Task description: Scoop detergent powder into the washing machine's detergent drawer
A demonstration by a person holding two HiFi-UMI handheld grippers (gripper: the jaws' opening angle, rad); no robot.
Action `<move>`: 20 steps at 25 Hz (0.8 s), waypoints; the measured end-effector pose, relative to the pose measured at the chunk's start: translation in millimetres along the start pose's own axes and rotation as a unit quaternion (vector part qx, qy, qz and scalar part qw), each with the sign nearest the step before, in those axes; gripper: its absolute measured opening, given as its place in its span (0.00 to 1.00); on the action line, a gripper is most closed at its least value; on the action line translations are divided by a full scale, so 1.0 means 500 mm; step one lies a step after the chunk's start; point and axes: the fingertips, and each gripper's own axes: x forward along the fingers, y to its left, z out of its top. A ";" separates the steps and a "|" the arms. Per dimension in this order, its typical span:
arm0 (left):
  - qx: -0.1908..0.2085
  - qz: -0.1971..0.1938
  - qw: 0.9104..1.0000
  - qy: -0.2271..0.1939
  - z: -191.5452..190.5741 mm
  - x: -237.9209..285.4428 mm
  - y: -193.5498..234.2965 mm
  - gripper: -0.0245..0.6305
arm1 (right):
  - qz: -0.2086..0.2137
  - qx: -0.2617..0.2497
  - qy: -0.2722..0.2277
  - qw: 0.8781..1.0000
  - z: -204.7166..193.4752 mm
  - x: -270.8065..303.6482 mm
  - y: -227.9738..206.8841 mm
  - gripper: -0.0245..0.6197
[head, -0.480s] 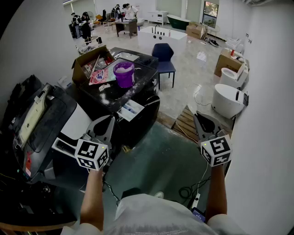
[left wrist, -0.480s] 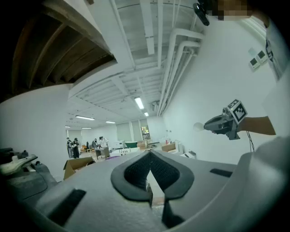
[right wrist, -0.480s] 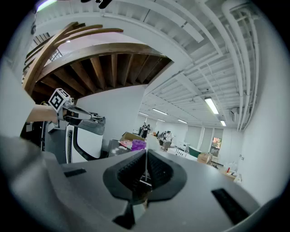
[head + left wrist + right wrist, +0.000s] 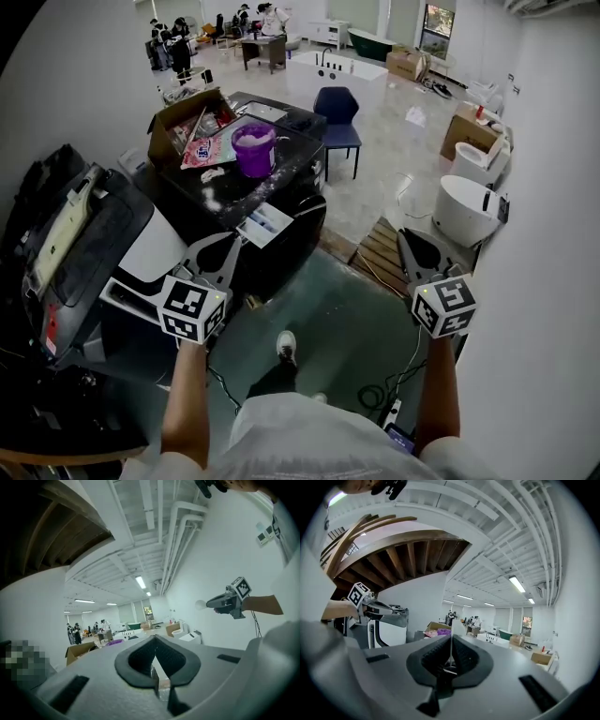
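A purple tub (image 4: 253, 148) stands on top of the black washing machine (image 4: 291, 239), with spilled white powder around it. The machine's detergent drawer (image 4: 265, 224) is pulled out, white and blue inside. My left gripper (image 4: 214, 247) hangs in the air just left of the drawer, jaws shut on nothing. My right gripper (image 4: 410, 246) is held well to the right over the floor, also shut and empty. In the left gripper view the left gripper (image 4: 154, 638) points into the room, with the tub (image 4: 115, 642) far off. The right gripper (image 4: 451, 639) looks at the same tub (image 4: 444, 632).
A cardboard box (image 4: 178, 127) and a pink bag (image 4: 208, 150) lie beside the tub. A white appliance (image 4: 155, 248) with a black bag (image 4: 66, 234) on it stands to the left. A blue chair (image 4: 337, 108), a wooden pallet (image 4: 380, 251) and a white basin (image 4: 461, 208) are on the right.
The person has stepped forward: a shoe now shows on the floor below. Both grippers keep nearly the same place and stay shut.
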 end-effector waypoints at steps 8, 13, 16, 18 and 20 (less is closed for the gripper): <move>-0.034 0.009 0.999 -0.027 -0.044 0.107 0.103 0.05 | 0.020 -0.012 0.018 1.000 -0.015 0.151 -0.027 0.06; -0.049 0.027 0.998 -0.005 -0.098 0.213 0.230 0.05 | 0.037 -0.030 0.027 0.999 -0.012 0.321 -0.056 0.06; -0.061 0.040 0.997 -0.001 -0.118 0.276 0.321 0.05 | 0.049 -0.034 0.031 0.998 0.003 0.445 -0.068 0.06; -0.061 0.044 0.997 0.003 -0.126 0.317 0.380 0.05 | 0.061 -0.036 0.032 0.997 0.018 0.530 -0.068 0.06; -0.063 0.049 0.997 0.007 -0.130 0.356 0.438 0.05 | 0.076 -0.038 0.033 0.996 0.034 0.615 -0.069 0.06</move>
